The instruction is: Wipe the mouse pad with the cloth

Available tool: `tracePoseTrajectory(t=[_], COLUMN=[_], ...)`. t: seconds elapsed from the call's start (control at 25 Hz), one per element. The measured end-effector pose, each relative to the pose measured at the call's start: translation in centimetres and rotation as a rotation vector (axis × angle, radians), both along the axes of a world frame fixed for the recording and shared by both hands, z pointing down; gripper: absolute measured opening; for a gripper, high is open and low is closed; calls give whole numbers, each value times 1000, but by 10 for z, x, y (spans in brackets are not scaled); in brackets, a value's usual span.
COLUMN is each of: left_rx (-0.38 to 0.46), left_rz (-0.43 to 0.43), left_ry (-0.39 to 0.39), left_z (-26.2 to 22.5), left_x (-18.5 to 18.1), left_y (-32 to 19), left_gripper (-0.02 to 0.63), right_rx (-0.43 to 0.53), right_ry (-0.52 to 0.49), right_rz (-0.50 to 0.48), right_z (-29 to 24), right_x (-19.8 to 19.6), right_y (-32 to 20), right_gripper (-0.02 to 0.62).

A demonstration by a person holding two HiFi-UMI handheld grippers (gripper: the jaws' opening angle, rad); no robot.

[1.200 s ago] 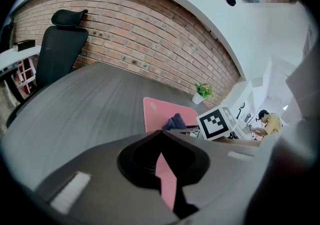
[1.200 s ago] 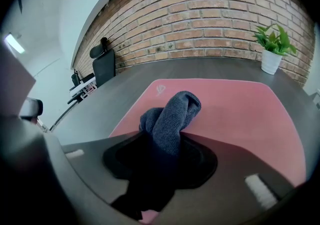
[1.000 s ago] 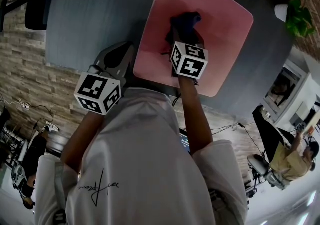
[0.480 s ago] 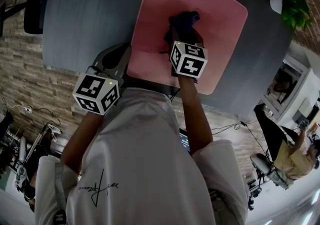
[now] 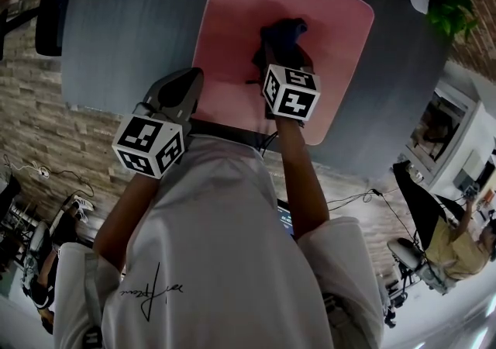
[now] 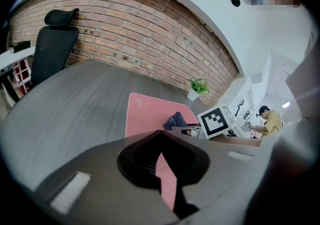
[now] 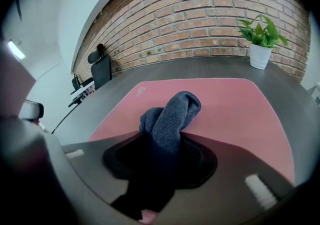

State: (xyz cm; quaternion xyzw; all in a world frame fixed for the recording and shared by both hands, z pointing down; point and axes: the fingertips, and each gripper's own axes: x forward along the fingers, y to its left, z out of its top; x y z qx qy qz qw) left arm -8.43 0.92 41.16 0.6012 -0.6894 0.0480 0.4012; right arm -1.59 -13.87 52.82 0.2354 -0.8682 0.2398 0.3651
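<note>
A pink mouse pad [image 5: 325,37] lies on the round grey table [image 5: 132,22]. My right gripper [image 5: 273,57] is shut on a dark blue cloth [image 5: 284,36], which rests bunched on the middle of the pad. In the right gripper view the cloth [image 7: 175,111] sticks out of the gripper [image 7: 167,139] onto the pad [image 7: 230,104]. My left gripper [image 5: 188,80] sits at the pad's near left edge. In the left gripper view its jaws [image 6: 161,141] are closed with a thin pink strip of the pad between them. Beyond lie the pad [image 6: 147,114] and the cloth [image 6: 175,120].
A potted plant [image 7: 260,44] in a white pot stands at the table's far right by the brick wall. A black office chair [image 6: 52,44] is at the far left. The table's near edge runs just under my arms. A seated person [image 5: 453,247] is off to the right.
The cloth and right gripper have shifted rightward across the pad. The left gripper's tip now overlaps the pad's near left edge instead of lying beside it.
</note>
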Motion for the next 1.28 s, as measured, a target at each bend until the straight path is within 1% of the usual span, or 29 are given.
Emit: tracePoseTrajectory(t=[0.4, 0.6, 0.88, 1.12, 1.28], left_rx=[1, 3, 8, 6, 12], left_rz=[22, 38, 38, 39, 44], left_ry=[3, 7, 4, -4, -3], left_z=[2, 2, 1, 0, -2], left_x=[24, 39, 57, 66, 74], left_y=[-13, -18, -29, -29, -33], left_gripper=[9, 9, 9, 9, 9], right_rx=[-5, -3, 1, 0, 5], right_ry=[-8, -15, -15, -28, -21], right_rz=[18, 42, 45, 48, 61], right_z=[0, -1, 1, 0, -1], right_x=[23, 38, 57, 65, 75], right_y=[-14, -20, -33, -37, -42], right_gripper=[153, 153, 153, 152, 152])
